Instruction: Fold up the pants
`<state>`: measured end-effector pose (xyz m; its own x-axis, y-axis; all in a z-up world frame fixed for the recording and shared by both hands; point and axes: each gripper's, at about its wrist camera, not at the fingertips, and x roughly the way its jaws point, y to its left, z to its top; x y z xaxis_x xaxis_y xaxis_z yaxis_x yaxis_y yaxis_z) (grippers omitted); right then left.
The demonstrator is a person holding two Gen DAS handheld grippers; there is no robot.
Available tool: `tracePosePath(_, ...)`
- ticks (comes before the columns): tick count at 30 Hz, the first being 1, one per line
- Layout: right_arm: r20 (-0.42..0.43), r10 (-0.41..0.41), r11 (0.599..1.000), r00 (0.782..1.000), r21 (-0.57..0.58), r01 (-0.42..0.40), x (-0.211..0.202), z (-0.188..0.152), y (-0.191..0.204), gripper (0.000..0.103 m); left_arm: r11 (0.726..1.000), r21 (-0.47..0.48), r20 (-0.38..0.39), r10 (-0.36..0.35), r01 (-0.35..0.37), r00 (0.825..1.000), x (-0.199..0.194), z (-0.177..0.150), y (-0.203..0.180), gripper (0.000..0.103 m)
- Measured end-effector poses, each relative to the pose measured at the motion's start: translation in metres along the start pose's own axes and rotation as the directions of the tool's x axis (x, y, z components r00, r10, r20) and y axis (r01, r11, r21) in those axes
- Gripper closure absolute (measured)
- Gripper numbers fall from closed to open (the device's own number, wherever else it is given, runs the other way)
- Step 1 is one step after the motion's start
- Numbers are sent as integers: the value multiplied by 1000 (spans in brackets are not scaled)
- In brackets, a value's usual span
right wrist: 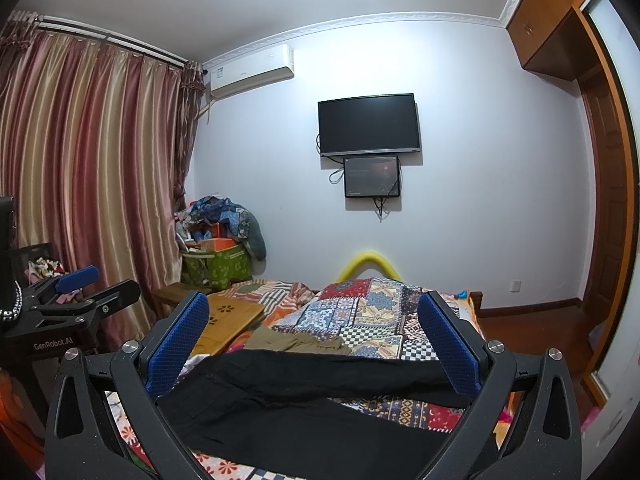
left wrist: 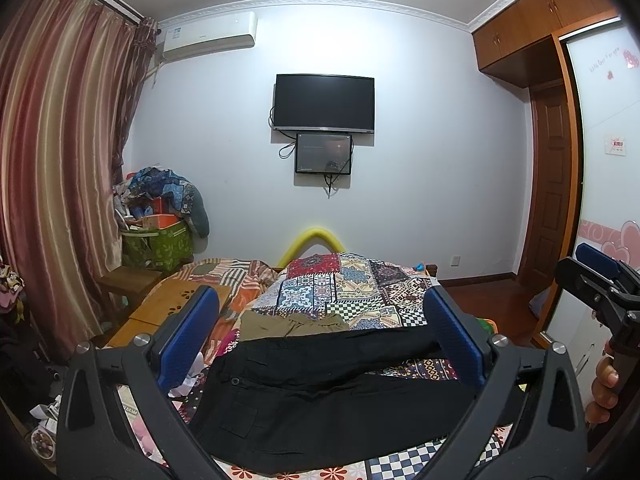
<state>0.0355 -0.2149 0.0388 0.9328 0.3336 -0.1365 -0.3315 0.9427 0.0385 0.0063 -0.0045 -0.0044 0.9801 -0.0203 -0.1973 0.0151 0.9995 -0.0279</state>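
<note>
Black pants lie spread flat on the patterned bedspread, waist to the left, two legs running right. They also show in the right wrist view. My left gripper is open and empty, raised above the pants, its blue pads wide apart. My right gripper is open and empty, also above the pants. The right gripper shows at the right edge of the left wrist view; the left gripper shows at the left edge of the right wrist view.
Olive-khaki clothing lies just beyond the pants. A wooden lap tray sits on the bed's left side. A green box piled with clothes stands by the curtain. A wardrobe is at right.
</note>
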Motion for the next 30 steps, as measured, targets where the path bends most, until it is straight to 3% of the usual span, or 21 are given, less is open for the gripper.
tracePosePath(18, -38, -18, 1000, 999, 5, 18, 17, -10, -10, 0, 1000, 1, -23, 22, -22, 999, 15, -7, 9, 0)
tracePosePath(25, -113, -100, 995, 989, -23, 98, 52, -29, -39, 0, 999, -8, -87, 53, -54, 995, 61, -18, 24, 0)
tracePosePath(30, -211, -149, 989, 966, -29, 146, 86, -48, -72, 0, 991, 5, -127, 131, -132, 983, 111, -40, 46, 0)
